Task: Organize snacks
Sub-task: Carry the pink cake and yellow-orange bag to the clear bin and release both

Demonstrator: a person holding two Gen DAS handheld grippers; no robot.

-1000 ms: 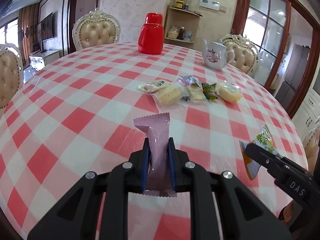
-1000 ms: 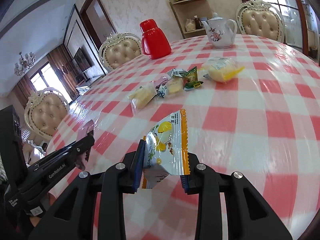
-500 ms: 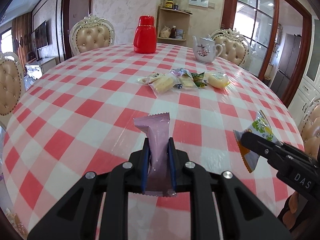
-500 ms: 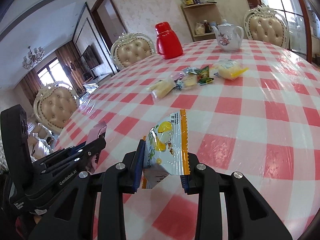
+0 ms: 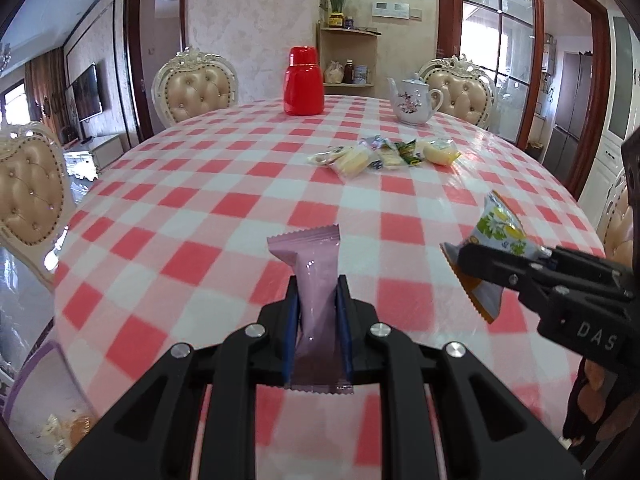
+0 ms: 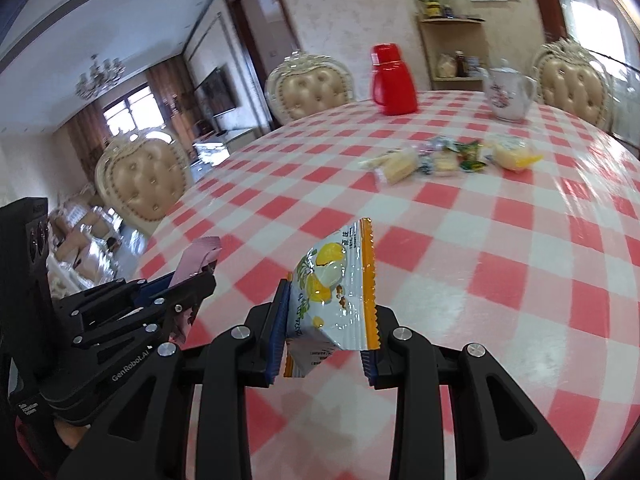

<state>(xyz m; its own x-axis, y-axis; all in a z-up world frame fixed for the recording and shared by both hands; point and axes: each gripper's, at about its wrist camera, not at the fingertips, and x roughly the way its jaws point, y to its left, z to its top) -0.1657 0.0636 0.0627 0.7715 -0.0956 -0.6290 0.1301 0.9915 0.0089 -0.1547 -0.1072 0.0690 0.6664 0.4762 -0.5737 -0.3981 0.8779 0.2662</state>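
Note:
My left gripper is shut on a pink snack packet, held upright above the near part of the checked table. My right gripper is shut on a white, yellow and orange snack packet. Each gripper shows in the other view: the right one with its packet at the right, the left one with the pink packet at the left. A cluster of several small snacks lies on the table's far side and also shows in the right wrist view.
A red jug and a white floral teapot stand at the far edge of the round table. Padded chairs ring the table. A clear bag with snacks hangs below the table's near left edge.
Both grippers have pulled back and up from the table with their packets still held. The snack cluster, jug and teapot look farther away.

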